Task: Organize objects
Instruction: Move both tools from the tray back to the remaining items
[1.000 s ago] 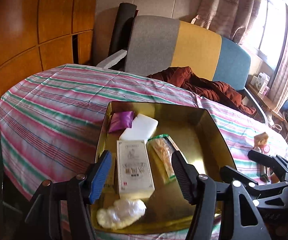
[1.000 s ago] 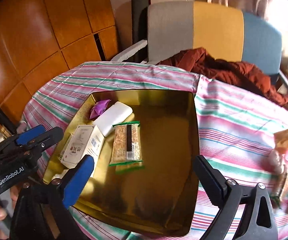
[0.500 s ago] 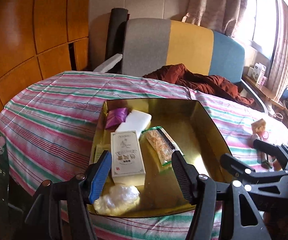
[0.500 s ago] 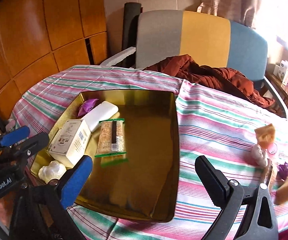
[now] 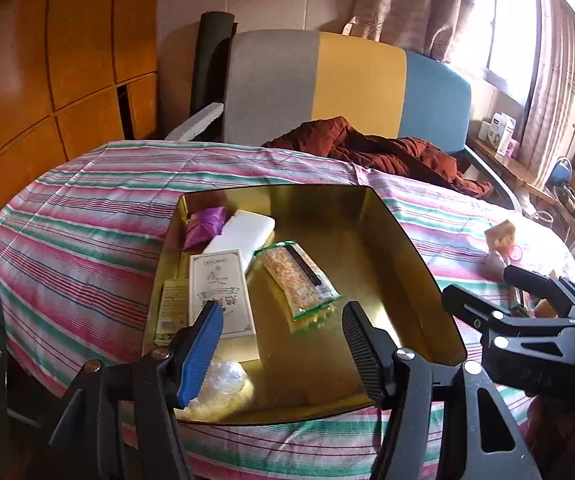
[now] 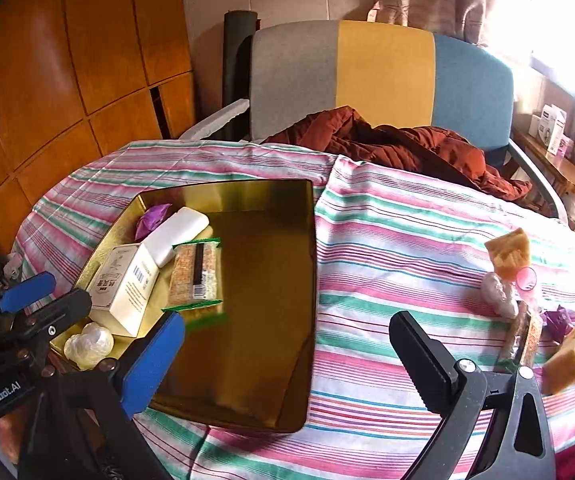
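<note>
Gold tray (image 6: 275,200); pink, green and white striped cloth (image 6: 407,240); purple packet (image 5: 203,226); grey, yellow, blue chair (image 6: 383,76).

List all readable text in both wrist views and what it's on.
"GenRobot.AI": white lettering on the left gripper body, right wrist view.
White carton in the gold tray: printed characters and a drawing, too small to read.
Snack bar packet: barcode only, digits unreadable.
Boxes by the window: print blurred.
</note>
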`<state>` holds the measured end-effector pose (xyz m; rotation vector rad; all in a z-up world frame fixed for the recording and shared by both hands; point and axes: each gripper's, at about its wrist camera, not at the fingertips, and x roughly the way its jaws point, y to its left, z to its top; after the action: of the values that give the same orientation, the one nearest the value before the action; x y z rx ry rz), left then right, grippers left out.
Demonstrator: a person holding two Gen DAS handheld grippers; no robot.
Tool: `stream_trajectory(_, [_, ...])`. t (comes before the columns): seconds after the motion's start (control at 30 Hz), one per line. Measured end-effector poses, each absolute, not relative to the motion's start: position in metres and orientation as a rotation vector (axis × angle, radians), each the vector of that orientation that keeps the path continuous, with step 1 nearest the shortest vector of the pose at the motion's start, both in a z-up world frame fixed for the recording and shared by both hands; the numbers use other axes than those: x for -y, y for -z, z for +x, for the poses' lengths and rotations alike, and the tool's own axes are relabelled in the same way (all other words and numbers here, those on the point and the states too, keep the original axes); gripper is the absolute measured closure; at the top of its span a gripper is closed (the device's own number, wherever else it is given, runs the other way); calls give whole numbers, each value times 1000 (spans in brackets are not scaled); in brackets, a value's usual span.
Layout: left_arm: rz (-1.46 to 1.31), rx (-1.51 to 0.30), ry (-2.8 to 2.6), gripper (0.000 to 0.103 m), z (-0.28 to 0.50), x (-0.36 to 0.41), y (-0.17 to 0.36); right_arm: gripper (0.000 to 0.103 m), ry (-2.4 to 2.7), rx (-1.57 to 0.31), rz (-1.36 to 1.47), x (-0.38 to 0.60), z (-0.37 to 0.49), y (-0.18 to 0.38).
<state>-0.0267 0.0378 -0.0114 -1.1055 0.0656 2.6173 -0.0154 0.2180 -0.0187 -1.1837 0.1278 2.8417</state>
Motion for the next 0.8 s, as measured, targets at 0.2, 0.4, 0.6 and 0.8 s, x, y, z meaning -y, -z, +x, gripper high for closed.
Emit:
stream_trajectory(0.2, [-1105,-95,-2578,40,-23,-49,13,0,-2802,-160,-1168,-240,-11,20])
stream_trajectory(0.4, [-1099,-108,-2532,40,-21,-60,13,0,-2722,-200,-1145,-285,-3,19])
stream_trajectory(0.6, [-1126,-63,-2472,40,-21,-68,16,0,-2600,-287,-1105,-352,11,14])
stream_trajectory(0.8, [-1119,-108,-2427,40,-18,-85,17,0,-2465,-385,-1006,-433,26,2])
